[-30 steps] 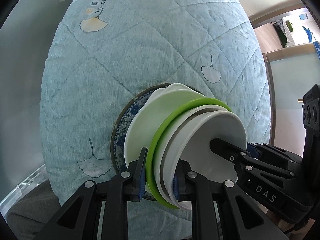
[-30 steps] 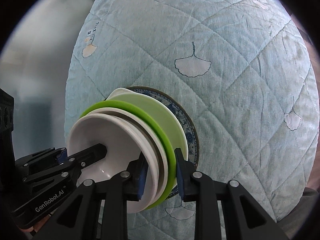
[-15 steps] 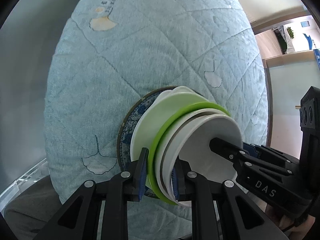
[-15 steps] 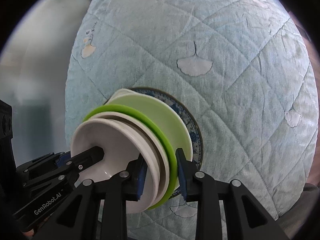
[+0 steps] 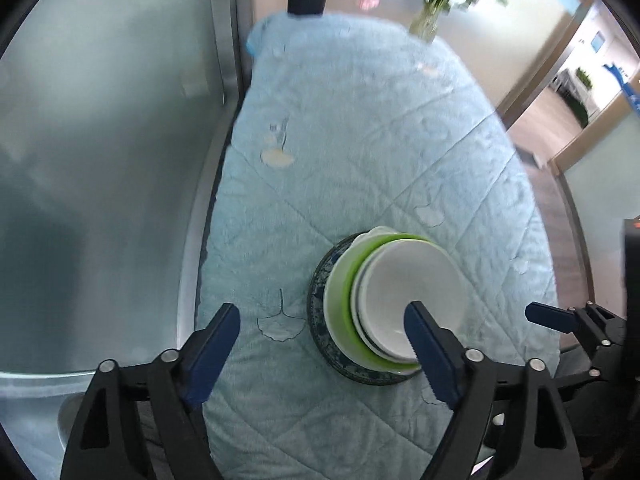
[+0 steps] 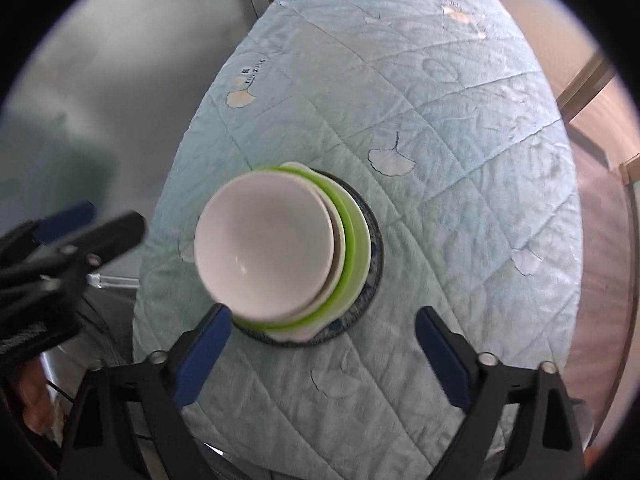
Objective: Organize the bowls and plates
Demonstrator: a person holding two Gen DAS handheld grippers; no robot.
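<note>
A stack of dishes stands on the quilted table: a white bowl [image 5: 412, 296] [image 6: 264, 248] on top, a green bowl [image 5: 340, 300] [image 6: 352, 236] under it, and a blue patterned plate [image 5: 320, 320] [image 6: 374, 248] at the bottom. My left gripper [image 5: 324, 340] is open and empty, drawn back above the stack's near side. My right gripper [image 6: 322, 340] is open and empty, also drawn back from the stack. The right gripper shows at the right edge of the left wrist view [image 5: 560, 320]. The left gripper shows at the left of the right wrist view [image 6: 80, 228].
The light blue quilted cloth [image 5: 360, 160] [image 6: 440, 120] covers the whole table. A dark flower pot [image 5: 306, 0] and a glass vase [image 5: 424, 24] stand at the far end. A grey glass wall [image 5: 100, 140] runs along the left side.
Both grippers were shut on the rims of the stacked bowls. They have opened, let go and pulled back and up, so the stack now stands alone on the cloth.
</note>
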